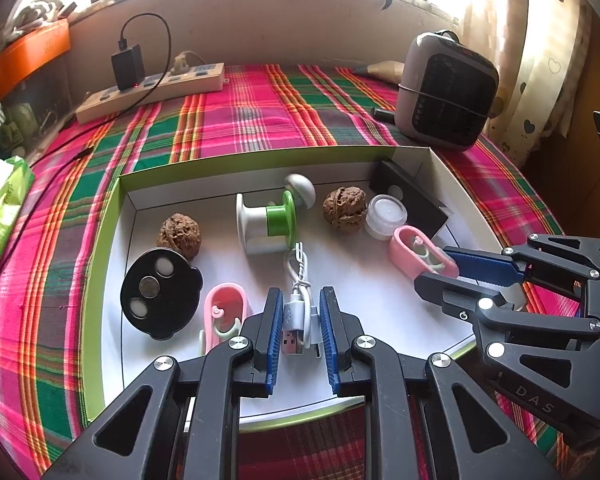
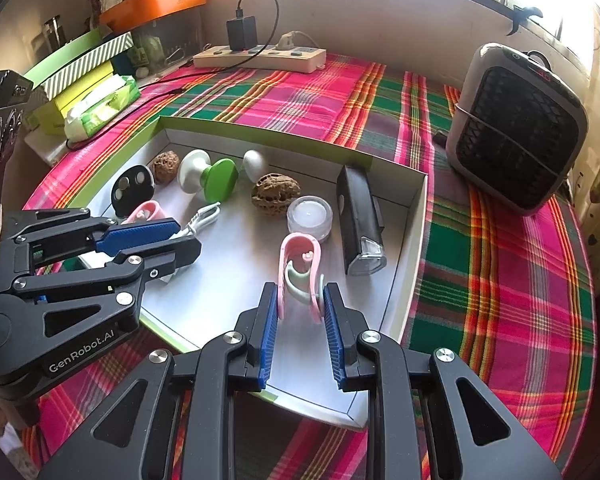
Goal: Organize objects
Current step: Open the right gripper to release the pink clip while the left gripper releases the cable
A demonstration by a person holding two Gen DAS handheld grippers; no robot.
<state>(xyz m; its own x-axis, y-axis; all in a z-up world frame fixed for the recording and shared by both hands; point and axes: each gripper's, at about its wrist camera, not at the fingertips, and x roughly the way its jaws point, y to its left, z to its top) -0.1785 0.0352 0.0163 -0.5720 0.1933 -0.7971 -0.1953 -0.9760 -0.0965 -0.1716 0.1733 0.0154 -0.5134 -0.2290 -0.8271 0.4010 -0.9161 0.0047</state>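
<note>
While we sort, left wrist view: left claw (image 1: 299,316) stands apart astride the coiled white USB cable (image 1: 298,300) in the white tray (image 1: 116,240); closing comes next. Right wrist view: right claw (image 2: 300,304) pinches the glossy pink clip (image 2: 300,264); lifting should follow.

A pink, green and orange plaid cloth (image 1: 236,120) (bold stripes) underlies the white, green-rimmed cardboard tray (image 1: 116,216); beyond the fingertips, a white-and-green plastic spool (image 1: 266,222).
</note>
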